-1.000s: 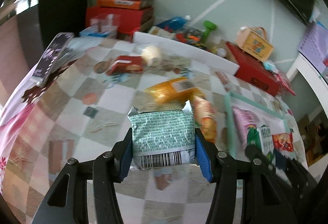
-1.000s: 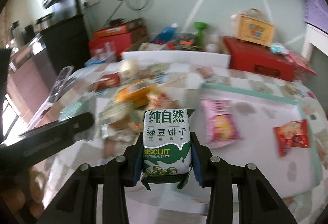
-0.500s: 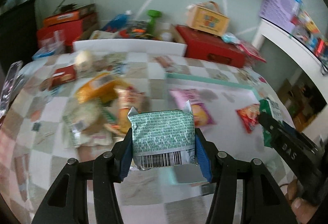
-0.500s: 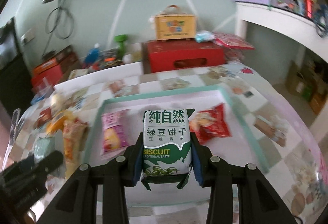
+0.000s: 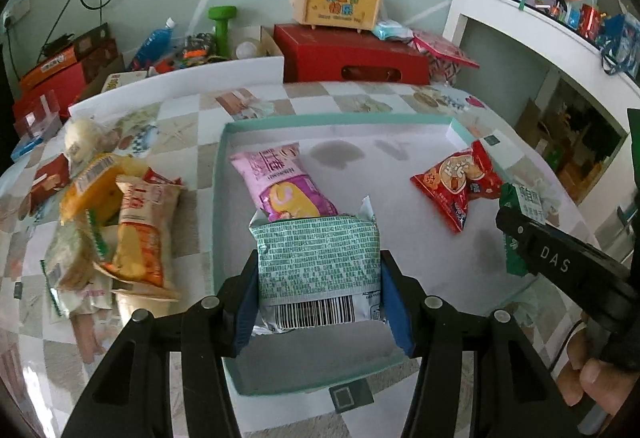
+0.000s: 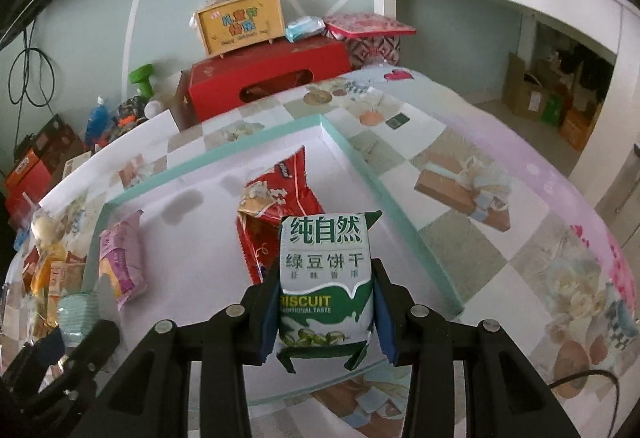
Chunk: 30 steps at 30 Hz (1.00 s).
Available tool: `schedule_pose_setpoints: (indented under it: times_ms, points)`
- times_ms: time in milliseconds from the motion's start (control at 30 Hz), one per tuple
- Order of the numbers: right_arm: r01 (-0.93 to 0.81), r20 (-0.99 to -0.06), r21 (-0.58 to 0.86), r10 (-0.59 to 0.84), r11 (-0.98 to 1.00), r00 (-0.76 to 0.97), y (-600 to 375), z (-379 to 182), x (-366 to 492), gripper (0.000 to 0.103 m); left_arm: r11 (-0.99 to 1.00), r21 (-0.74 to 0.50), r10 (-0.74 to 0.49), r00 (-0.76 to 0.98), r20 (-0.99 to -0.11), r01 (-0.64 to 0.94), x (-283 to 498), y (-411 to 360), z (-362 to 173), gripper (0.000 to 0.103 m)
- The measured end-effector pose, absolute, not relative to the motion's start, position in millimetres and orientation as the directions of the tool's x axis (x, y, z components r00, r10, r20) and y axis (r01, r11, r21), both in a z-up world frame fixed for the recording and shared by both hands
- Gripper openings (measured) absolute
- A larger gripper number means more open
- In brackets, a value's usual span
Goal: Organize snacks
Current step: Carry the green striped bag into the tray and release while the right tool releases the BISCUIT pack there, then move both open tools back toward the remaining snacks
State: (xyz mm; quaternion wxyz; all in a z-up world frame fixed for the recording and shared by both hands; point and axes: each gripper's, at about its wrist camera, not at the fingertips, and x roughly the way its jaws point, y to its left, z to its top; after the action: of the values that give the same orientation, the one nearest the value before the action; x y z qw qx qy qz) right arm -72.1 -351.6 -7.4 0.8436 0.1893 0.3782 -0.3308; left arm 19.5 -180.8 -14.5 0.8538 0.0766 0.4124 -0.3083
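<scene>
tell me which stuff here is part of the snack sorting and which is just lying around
Job:
left gripper holding green packet
right gripper holding biscuit pack
teal tray
pink snack bag
red snack bag
loose snack pile

Lying about:
red box
yellow case
green dumbbell

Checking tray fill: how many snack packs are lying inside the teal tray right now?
2. Pink pack at the teal tray's left side, red pack toward its right. The two gripped packs hover above, not placed.
</scene>
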Motion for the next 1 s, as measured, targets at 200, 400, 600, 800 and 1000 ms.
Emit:
schedule_pose_setpoints:
  times_ms: [200, 400, 600, 800, 1000]
  points:
    - [0.695, -0.78, 0.073, -0.394, 0.715, 0.487, -354, -16, -69, 0.042, 0.796, -0.123, -0.46, 0.459, -0.76, 0.593, 19, -185, -20, 0.057]
    - [0.684, -0.78, 0.066, -0.39, 0.726, 0.489, -353, -16, -66, 0.043, 0.795, -0.134, -0.464, 0.451, -0.762, 0.592, 21, -183, -19, 0.061]
    - [0.691, -0.778, 0.074, -0.392, 0.719, 0.491, -354, -15, -68, 0.047, 0.796, -0.142, -0.478, 0.468, -0.743, 0.588, 19, -178, -12, 0.07]
    - [0.699, -0.774, 0.071, -0.402, 0.712, 0.488, -354, -14, -69, 0.072, 0.812, -0.144, -0.468, 0.483, -0.74, 0.566, 23, -171, -9, 0.07]
    - [0.695, -0.784, 0.058, -0.398, 0.716, 0.476, -353, -17, -66, 0.079, 0.831, -0.147, -0.445, 0.482, -0.755, 0.537, 29, -164, -14, 0.07]
